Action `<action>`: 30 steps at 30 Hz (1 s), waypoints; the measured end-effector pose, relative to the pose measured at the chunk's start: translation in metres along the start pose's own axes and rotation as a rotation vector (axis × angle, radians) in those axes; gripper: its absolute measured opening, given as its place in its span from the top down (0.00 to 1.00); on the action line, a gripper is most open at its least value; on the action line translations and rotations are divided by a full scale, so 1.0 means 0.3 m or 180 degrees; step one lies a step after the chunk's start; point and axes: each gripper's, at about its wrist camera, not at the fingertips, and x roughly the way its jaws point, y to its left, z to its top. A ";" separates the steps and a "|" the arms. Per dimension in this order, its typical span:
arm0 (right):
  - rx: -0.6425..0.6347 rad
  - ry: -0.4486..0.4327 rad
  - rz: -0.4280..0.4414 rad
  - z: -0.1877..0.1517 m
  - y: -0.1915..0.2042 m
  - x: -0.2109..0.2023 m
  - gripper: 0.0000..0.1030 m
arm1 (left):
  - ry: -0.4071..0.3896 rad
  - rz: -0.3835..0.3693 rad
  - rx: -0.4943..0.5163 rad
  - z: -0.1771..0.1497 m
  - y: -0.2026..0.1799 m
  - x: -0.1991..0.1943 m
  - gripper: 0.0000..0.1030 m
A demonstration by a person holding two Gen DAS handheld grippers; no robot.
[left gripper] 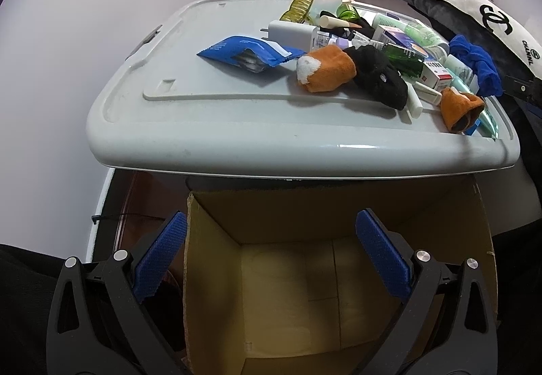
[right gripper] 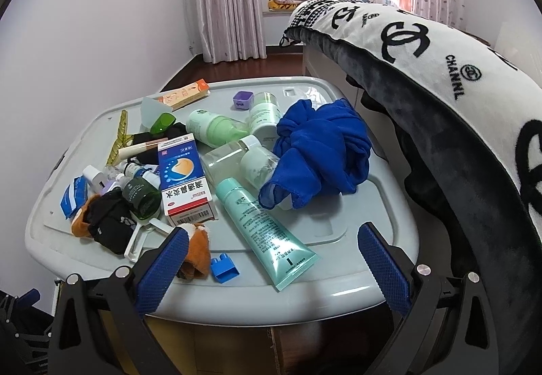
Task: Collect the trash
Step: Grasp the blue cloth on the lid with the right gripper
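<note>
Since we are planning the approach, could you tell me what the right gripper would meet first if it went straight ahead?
Probably the teal tube, lying between the open right gripper fingers' line; depth is unclear.

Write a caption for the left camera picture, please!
Open left gripper hovers over an empty cardboard box below a cluttered grey lid.

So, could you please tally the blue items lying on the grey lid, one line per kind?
Blue cloth: 1
Blue toy brick: 1
Blue torn wrapper: 1
Total: 3, all on the grey lid
</note>
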 end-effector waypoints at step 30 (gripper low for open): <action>0.0159 0.0727 -0.0086 0.328 -0.139 0.419 0.04 | 0.0233 -0.0037 0.0017 -0.026 -0.015 0.035 0.05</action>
